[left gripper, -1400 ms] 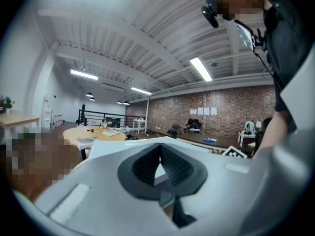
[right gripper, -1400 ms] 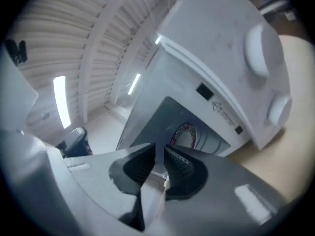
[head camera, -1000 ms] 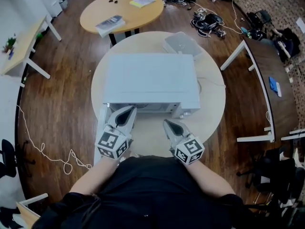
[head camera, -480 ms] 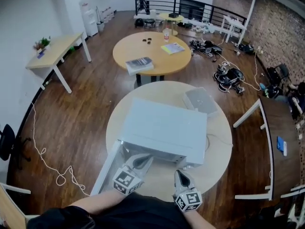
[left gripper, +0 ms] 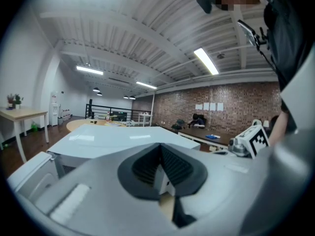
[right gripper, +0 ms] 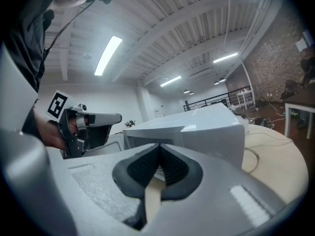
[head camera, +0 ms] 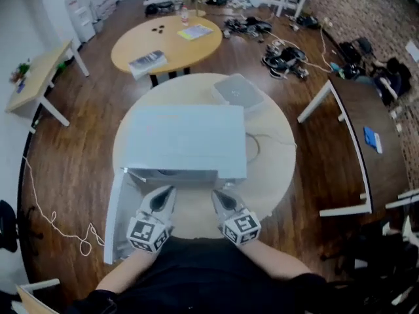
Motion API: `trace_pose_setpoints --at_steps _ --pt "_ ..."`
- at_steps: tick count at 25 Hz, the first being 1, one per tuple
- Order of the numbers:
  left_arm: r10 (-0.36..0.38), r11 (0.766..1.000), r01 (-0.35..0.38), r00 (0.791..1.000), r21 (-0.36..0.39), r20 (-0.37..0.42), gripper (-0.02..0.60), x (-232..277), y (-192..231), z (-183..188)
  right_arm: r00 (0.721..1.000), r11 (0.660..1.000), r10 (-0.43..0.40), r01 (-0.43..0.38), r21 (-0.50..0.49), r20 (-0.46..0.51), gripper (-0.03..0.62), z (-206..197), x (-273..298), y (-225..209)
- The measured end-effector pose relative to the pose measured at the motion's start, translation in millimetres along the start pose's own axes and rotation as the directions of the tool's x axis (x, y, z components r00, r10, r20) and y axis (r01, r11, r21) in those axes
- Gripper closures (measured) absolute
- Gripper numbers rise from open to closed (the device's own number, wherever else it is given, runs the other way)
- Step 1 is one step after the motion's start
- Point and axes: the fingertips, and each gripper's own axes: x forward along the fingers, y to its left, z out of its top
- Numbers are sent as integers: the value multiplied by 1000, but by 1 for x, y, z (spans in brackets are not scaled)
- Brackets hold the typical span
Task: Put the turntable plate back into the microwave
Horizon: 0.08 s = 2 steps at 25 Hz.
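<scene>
White microwave (head camera: 186,139): sits on the round beige table (head camera: 278,156); its door (head camera: 114,218) is swung open at the left; the cavity mouth faces the person.
Left gripper (head camera: 167,195): jaws closed tip to tip with nothing between them; held just in front of the opening, on the door side.
Right gripper (head camera: 217,195): jaws likewise pressed together and empty; beside the left one, pointing at the microwave's front.
Turntable plate: cannot be made out in any view; the cavity lies in shadow under the microwave's top.
Pale square container (head camera: 234,91): on the table behind the microwave.
</scene>
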Motion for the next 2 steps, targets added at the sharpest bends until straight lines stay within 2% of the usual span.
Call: trace_pose_setpoints --at_steps 2 --pt "123 992 -123 990 -5 72 577 -7 38 13 995 994 100 -100 -51 2 592 13 54 0"
